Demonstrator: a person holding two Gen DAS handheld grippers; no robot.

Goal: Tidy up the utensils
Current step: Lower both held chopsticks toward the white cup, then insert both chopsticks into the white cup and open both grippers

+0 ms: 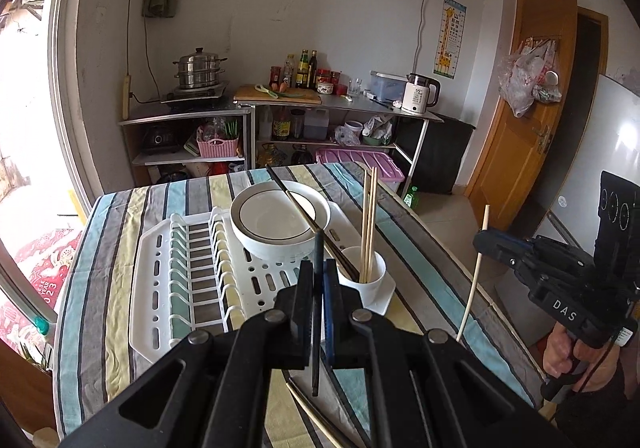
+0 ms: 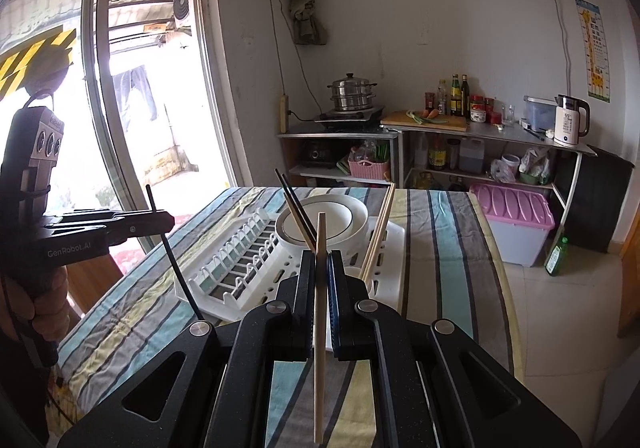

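Note:
My left gripper [image 1: 319,268] is shut on a dark chopstick [image 1: 317,320] that stands nearly upright between its jaws, above the table's near side. Just beyond it a white cup [image 1: 366,282] holds pale wooden chopsticks [image 1: 369,220] and dark chopsticks [image 1: 300,208] that lean over a white bowl [image 1: 276,224]. My right gripper [image 2: 320,260] is shut on a pale wooden chopstick [image 2: 319,348]; it is also in the left wrist view as the right gripper [image 1: 483,240], off the table's right edge. At the left of the right wrist view, the left gripper [image 2: 168,222] carries its dark chopstick [image 2: 178,268].
A white dish rack [image 1: 188,260] under the bowl and cup lies on the striped tablecloth [image 1: 108,288]. Loose chopsticks [image 1: 310,416] lie on the cloth near me. Beyond the table are kitchen shelves [image 1: 280,116], a pink-lidded bin [image 2: 516,224] and a green bottle [image 2: 557,256] on the floor.

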